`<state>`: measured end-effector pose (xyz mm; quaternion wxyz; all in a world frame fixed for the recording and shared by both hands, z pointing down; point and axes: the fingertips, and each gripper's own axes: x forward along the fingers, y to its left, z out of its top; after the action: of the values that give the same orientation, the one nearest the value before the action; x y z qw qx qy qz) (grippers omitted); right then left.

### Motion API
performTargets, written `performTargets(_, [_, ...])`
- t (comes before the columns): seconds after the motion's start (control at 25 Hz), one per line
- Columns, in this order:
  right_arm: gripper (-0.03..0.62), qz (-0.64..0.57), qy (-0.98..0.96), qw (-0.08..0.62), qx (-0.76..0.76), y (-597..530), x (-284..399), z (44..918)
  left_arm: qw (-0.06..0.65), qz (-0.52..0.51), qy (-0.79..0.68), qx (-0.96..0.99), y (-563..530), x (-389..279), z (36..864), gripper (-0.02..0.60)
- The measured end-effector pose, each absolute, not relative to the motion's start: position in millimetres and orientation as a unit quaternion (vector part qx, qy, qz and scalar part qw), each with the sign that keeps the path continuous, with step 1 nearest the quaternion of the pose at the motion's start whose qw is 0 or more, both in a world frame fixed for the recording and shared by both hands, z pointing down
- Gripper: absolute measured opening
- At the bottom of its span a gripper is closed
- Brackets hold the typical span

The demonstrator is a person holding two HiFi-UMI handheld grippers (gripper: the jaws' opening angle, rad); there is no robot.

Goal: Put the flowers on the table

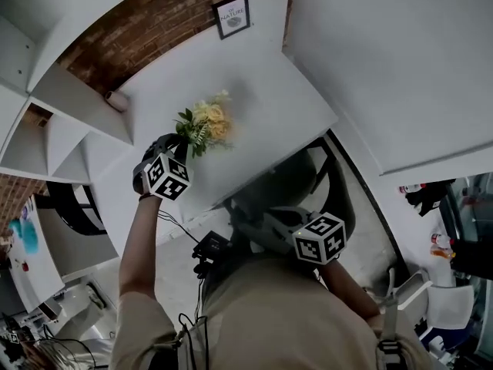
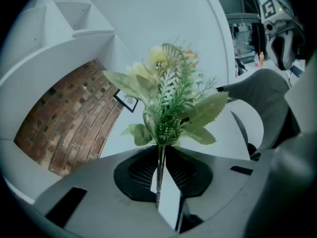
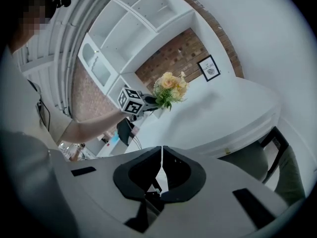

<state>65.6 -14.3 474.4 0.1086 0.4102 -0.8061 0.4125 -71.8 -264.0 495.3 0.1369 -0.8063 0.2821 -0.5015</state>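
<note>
Presently, a yellow, green-leaved artificial flower bunch (image 1: 208,124) is clamped at its stems by the left gripper (image 2: 159,152) above a white table (image 1: 266,91). The right gripper (image 3: 161,157) is closed, with nothing held.

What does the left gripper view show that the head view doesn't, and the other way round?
Only the left gripper view: the thin stem pinched between the jaws of the left gripper.
Only the head view: the person's arm and that gripper's marker cube.
Both: the yellow flowers, the white table, the framed picture and the brick wall.
</note>
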Motion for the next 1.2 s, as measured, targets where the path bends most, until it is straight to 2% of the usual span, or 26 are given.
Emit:
performTargets(0.48, [0.026,0.428,-0.784,0.153,0.422,-56.8,41.2,484.5,0.122,-0.511,0.278,-0.804,-335.5,-94.9,554.8,0.049])
performTargets(1.2, [0.026,0.448,-0.764,0.186,0.425,-82.5,31.7,497.3,0.086,-0.523,0.257,-0.808,-369.5,-98.4,616.2,0.049])
